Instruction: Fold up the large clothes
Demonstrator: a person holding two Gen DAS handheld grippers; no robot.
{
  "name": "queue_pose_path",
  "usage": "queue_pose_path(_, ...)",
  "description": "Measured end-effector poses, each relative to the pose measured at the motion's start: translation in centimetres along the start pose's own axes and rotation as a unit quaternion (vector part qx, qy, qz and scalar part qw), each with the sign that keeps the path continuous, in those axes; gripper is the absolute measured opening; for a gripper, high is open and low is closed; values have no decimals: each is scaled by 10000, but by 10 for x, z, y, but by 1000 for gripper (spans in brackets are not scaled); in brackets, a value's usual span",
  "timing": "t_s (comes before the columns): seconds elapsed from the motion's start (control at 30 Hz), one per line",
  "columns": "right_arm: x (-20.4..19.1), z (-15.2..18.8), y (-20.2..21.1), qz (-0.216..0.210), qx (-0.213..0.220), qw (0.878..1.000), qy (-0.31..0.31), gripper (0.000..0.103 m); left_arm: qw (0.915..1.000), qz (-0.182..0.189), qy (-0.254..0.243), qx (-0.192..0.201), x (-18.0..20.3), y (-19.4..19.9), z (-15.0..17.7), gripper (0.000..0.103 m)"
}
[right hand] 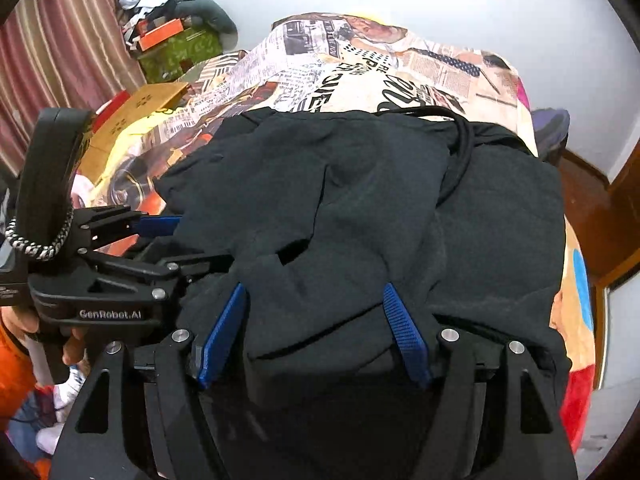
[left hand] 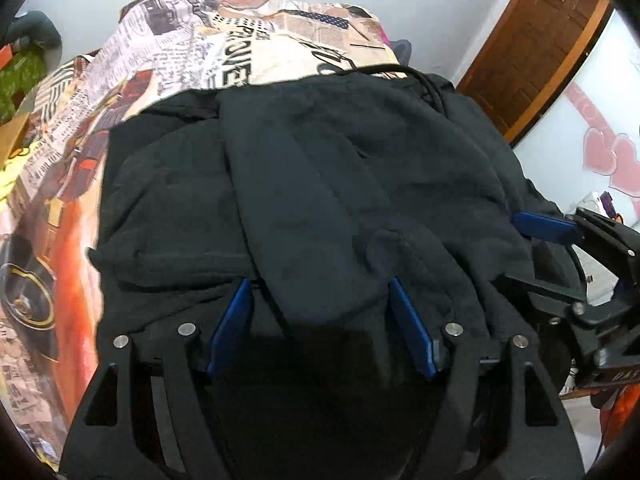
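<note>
A large black fleece garment (left hand: 320, 184) lies bunched and partly folded on the bed; it also shows in the right wrist view (right hand: 360, 208). My left gripper (left hand: 320, 292) is open, its blue pads (left hand: 230, 320) standing on either side of a thick fold at the garment's near edge. My right gripper (right hand: 314, 296) is open the same way, its blue pads (right hand: 404, 332) straddling a fold at the near edge. Each gripper shows in the other's view: the right gripper at the right (left hand: 544, 224), the left gripper at the left (right hand: 160, 224). A black drawstring (right hand: 460, 148) lies on the garment's far part.
The bed wears a newspaper-print cover (left hand: 240, 56) with orange patches. A brown wooden door (left hand: 532, 48) stands at the right. A striped curtain (right hand: 60, 40), a green box (right hand: 180, 52) and a cardboard piece (right hand: 136, 112) are at the left.
</note>
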State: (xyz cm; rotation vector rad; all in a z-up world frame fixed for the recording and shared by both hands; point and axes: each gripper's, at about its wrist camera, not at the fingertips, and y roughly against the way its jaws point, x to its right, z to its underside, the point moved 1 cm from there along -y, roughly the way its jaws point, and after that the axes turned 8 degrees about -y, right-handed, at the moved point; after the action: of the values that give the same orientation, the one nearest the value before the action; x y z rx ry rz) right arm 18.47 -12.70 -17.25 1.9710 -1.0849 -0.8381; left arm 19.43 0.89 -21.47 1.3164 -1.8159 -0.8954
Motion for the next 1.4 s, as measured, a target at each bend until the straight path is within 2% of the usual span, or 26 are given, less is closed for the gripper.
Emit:
queue_pose_path(0.13,14,-9,21,-169,173,9991,-337,68,9985,-389,-221,319,-4,30,-4,70)
queue_pose_path(0.23,33,-12,45,-93,455,9973,-565,68,9949,-749,-267,618,-19,59,-5,70)
queue_pose_path(0.37,66,-9,74,205,722,9927,-946,68,9923,-1019,3,709,-54,82,2,70)
queue_pose_path(0.5,103,8,98,620,890,9845,-1379,68,9889,-1332,381,540,-94,91,23,70)
queue_pose_path(0.63,129,27,110,855,895,9751,-1840,68,9868,-1319,930,137,-134,85,55,70)
queue_pose_path(0.7,142,41,112,929,824,9695,-2115,68,9855,-1339,1045,-55,-144,80,70,70)
queue_pose_path(0.77,150,53,111,963,717,9653,-2319,68,9843,-1281,1173,-300,-153,70,89,70)
queue_pose_path(0.93,160,79,101,937,333,9568,-2731,68,9809,-829,1571,-790,-164,42,134,70)
queue_pose_path(1.03,163,91,96,866,146,9552,-2828,68,9736,-589,1896,-1129,-174,23,161,70)
queue_pose_path(1.17,158,103,83,658,-212,9581,-2779,68,9675,-69,2303,-1039,-179,17,178,70)
queue_pose_path(1.23,153,107,74,531,-342,9590,-2764,68,9612,268,2572,-963,-181,16,183,70)
queue_pose_path(1.3,148,108,69,566,-396,9591,-2744,67,9590,346,2649,-945,-180,15,185,70)
queue_pose_path(1.4,146,107,72,613,-295,9599,-2721,64,9622,318,2535,-940,-173,17,186,70)
